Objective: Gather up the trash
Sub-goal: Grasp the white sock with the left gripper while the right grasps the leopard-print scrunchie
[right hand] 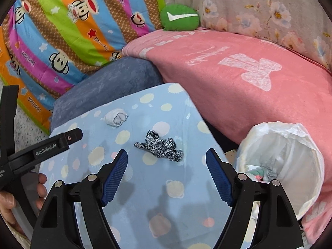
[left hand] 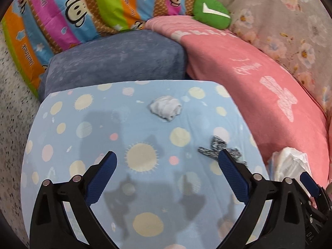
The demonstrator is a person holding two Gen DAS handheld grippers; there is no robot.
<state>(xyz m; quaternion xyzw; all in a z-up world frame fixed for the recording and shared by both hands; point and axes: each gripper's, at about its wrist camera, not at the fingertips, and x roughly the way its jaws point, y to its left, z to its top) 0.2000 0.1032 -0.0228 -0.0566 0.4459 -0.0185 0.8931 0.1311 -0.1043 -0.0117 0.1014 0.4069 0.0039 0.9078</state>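
Note:
A crumpled white tissue (left hand: 166, 108) (right hand: 116, 118) lies on the light blue dotted sheet (left hand: 93, 128) (right hand: 186, 188). Nearer lies a black-and-white spotted strip of fabric (left hand: 215, 148) (right hand: 160, 146). My left gripper (left hand: 167, 158) hovers open above the sheet; its right finger overlaps the strip's end, and nothing is between the jaws. My right gripper (right hand: 166, 157) is open too, with the strip just beyond its fingertips. At the right stands a bin lined with a white bag (right hand: 286, 159) (left hand: 290, 164), some scraps inside. In the right wrist view the left gripper's black body (right hand: 51, 145) enters from the left, held by a hand (right hand: 40, 188).
A pink blanket (left hand: 259, 83) (right hand: 238, 87) borders the sheet on the right. A blue-grey cushion (left hand: 116, 62) (right hand: 108, 87) lies behind it. A striped cartoon quilt (left hand: 72, 16) (right hand: 62, 31), a green plush (left hand: 211, 12) (right hand: 179, 17) and floral fabric (right hand: 259, 10) are farther back.

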